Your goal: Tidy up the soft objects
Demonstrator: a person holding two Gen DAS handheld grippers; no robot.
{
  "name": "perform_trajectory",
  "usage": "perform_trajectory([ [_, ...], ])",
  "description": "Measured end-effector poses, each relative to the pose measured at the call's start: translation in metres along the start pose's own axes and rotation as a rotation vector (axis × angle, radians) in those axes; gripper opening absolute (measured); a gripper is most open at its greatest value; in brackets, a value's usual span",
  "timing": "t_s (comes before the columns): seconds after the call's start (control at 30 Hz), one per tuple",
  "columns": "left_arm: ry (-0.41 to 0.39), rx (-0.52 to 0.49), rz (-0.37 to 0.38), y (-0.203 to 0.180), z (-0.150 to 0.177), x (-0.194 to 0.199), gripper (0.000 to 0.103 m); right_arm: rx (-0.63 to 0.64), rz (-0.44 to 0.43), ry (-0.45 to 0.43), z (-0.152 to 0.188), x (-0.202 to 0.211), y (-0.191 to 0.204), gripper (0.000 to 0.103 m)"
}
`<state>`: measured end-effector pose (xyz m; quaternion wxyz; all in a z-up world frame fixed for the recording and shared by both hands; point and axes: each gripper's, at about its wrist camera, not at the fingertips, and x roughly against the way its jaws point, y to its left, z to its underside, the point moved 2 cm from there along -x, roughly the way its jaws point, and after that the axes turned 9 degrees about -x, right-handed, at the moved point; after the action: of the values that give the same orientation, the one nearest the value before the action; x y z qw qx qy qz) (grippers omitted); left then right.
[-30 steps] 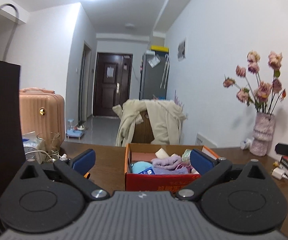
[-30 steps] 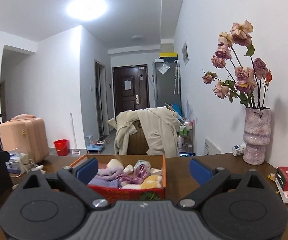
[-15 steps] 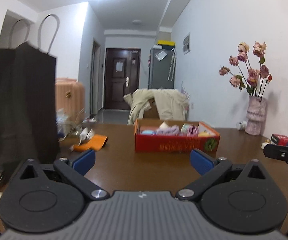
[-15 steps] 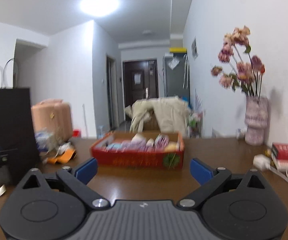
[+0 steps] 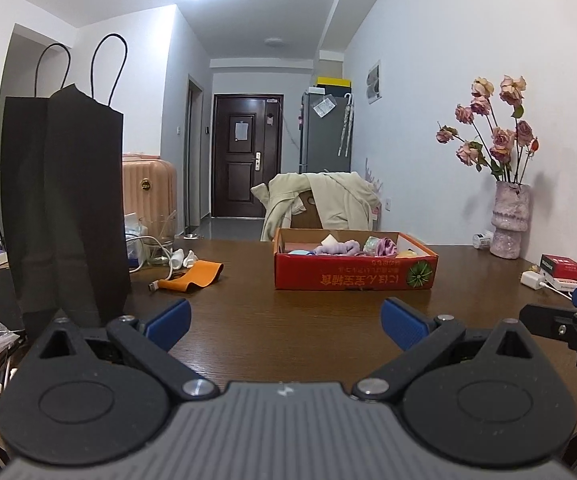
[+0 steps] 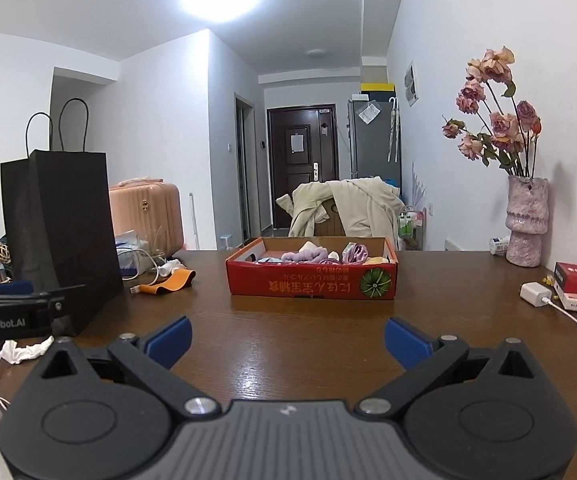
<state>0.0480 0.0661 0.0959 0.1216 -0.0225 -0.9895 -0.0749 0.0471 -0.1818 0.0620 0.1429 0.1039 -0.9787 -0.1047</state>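
Glossy wooden table [image 5: 288, 320], rectangular cardboard box [image 5: 354, 276]

Low red cardboard box [image 5: 354, 276] with printed characters and a green round emblem on its near wall, open-topped, flat on the brown wooden table, at 12 o'clock from the left wrist camera and well apart from it. Inside, heaped soft pieces: lilac knitted cloth [image 5: 336, 249] near the middle (rumpled, lying over a pale blue piece), mauve satin bundle [image 6: 355, 252] at its 3 o'clock, yellow piece [image 5: 406, 254] beyond that.
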Motion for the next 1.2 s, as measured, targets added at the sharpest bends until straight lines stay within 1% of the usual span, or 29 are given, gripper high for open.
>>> perform_trajectory([
  [0.23,-0.002,-0.006,-0.003,-0.002,-0.002,-0.002,0.103,-0.014,-0.015,0.015,-0.001,-0.005,-0.005,0.103],
  [0.9,-0.003,-0.025,0.007,-0.007,0.000,-0.002,0.103,-0.039,-0.002,0.013,0.001,-0.006,-0.011,0.103],
  [1.2,-0.006,-0.030,0.010,-0.007,0.001,-0.001,0.103,-0.038,-0.010,0.016,0.003,-0.007,-0.010,0.103],
])
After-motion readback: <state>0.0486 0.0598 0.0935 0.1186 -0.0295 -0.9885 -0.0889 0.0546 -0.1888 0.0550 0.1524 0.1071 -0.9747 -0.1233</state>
